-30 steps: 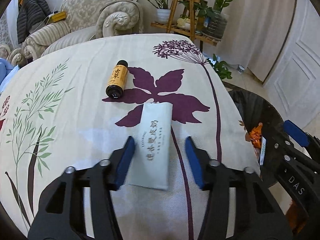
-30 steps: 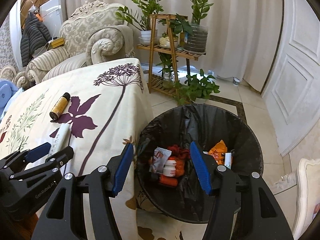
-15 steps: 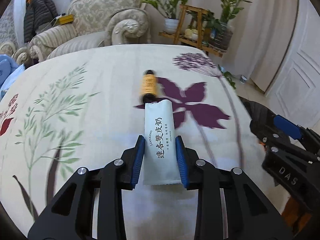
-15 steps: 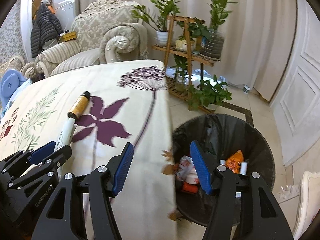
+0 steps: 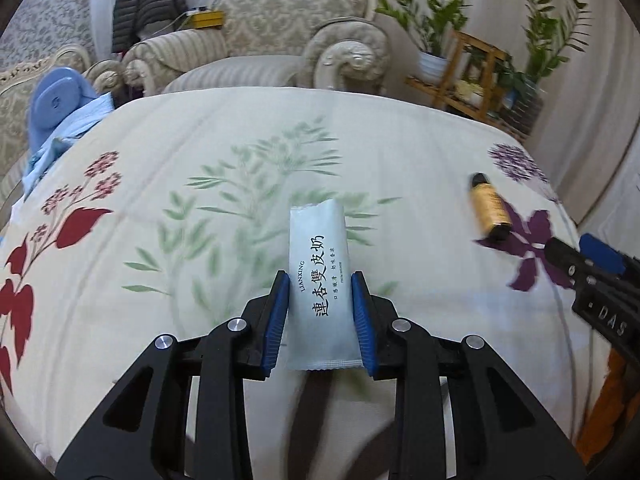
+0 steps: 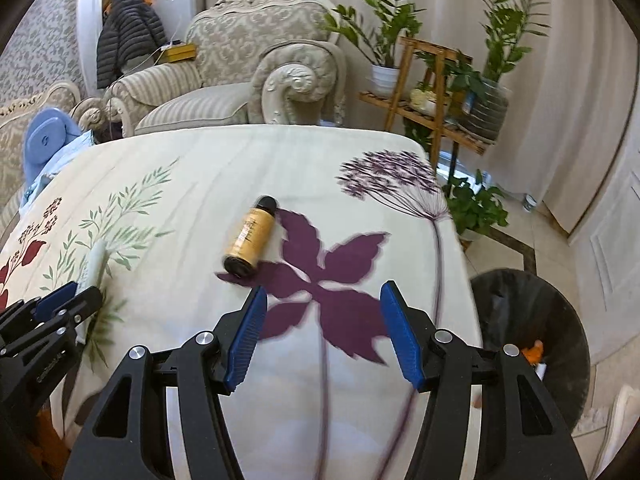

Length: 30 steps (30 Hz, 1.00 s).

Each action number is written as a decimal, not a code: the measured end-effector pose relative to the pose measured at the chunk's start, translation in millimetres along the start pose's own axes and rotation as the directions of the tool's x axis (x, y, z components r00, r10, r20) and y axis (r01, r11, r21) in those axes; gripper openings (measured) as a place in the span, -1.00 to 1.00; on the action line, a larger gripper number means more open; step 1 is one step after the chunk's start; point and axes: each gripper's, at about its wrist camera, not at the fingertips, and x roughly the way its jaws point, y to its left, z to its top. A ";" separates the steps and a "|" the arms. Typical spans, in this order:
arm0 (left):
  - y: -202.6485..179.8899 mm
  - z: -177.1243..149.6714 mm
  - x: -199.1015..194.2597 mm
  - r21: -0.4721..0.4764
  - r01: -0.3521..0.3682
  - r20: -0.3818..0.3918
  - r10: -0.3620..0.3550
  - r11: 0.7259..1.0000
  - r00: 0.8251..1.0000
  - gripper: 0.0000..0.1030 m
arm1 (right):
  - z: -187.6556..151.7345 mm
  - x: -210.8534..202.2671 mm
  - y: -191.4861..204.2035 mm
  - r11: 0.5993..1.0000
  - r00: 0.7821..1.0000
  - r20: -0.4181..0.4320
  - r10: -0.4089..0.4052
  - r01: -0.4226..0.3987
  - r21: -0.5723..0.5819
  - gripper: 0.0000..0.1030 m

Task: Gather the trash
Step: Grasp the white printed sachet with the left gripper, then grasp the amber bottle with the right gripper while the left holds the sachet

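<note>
Lifted since before, white packet (image 5: pixel 320 280) sits pinched in left claw (image 5: pixel 320 312); right claw (image 6: pixel 322 336) spread, empty.

The left gripper (image 5: pixel 320 312) points down and forward over the table (image 5: pixel 200 152), its blue pads (image 5: pixel 276 320) pressed on both long edges of a white packet (image 5: pixel 320 280). The right gripper (image 6: pixel 322 332) hangs just beside it over the same table, jaws apart with nothing between them.
</note>
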 end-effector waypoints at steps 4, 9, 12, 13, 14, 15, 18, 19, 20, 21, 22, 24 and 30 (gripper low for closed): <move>23.7 1.1 3.5 -0.012 -0.013 -0.010 0.013 1.000 1.000 -0.41 | 8.5 11.9 14.6 1.000 1.000 -0.014 0.003 -0.004 -0.013 0.13; 36.3 5.0 7.1 -0.002 -0.013 -0.014 0.013 1.000 1.000 -0.40 | 17.4 30.9 32.6 0.999 0.999 -0.042 -0.012 0.010 -0.040 0.13; 41.4 7.6 9.9 -0.004 -0.005 -0.019 0.005 1.000 1.000 -0.40 | 20.2 39.2 38.5 0.999 0.998 -0.055 -0.020 0.017 -0.051 0.13; 42.4 8.4 10.9 -0.005 -0.001 -0.021 0.001 1.000 1.000 -0.40 | 21.0 40.7 39.1 0.998 0.998 -0.059 -0.023 0.020 -0.053 0.13; 43.8 9.1 11.8 -0.009 0.004 -0.022 -0.004 1.000 1.000 -0.40 | 21.6 42.5 40.3 0.998 0.998 -0.062 -0.027 0.023 -0.055 0.12; 44.1 9.6 12.7 -0.011 0.006 -0.023 -0.006 1.000 1.000 -0.40 | 22.7 44.7 41.4 0.998 0.997 -0.068 -0.027 0.023 -0.055 0.10; 44.5 10.1 14.0 -0.015 0.017 -0.025 -0.017 1.000 1.000 -0.40 | 23.7 49.1 44.3 0.998 0.996 -0.081 -0.029 0.025 -0.056 -0.03; 44.5 10.0 14.4 -0.015 0.018 -0.025 -0.018 1.000 1.000 -0.40 | 24.1 49.9 44.9 0.998 0.996 -0.083 -0.029 0.024 -0.057 -0.06; 44.3 10.2 14.6 -0.015 0.018 -0.026 -0.019 1.000 0.999 -0.40 | 24.0 50.2 45.4 0.998 0.996 -0.084 -0.027 0.022 -0.058 -0.11; 44.1 10.4 14.8 -0.016 0.019 -0.026 -0.019 1.000 0.999 -0.40 | 23.7 50.0 46.2 0.998 0.996 -0.086 -0.023 0.018 -0.059 -0.15; 44.0 10.4 14.8 -0.015 0.018 -0.025 -0.019 1.000 1.000 -0.40 | 23.8 49.7 47.0 0.998 0.996 -0.087 -0.018 0.013 -0.062 -0.23; 44.1 10.8 14.9 -0.013 0.017 -0.026 -0.017 1.000 1.000 -0.40 | 23.7 49.2 49.3 0.998 0.996 -0.088 -0.016 0.011 -0.067 -0.42; 43.2 11.5 14.2 -0.015 0.013 -0.022 -0.013 1.000 1.000 -0.40 | 21.3 46.8 49.0 0.998 0.996 -0.093 -0.007 0.001 -0.066 -0.52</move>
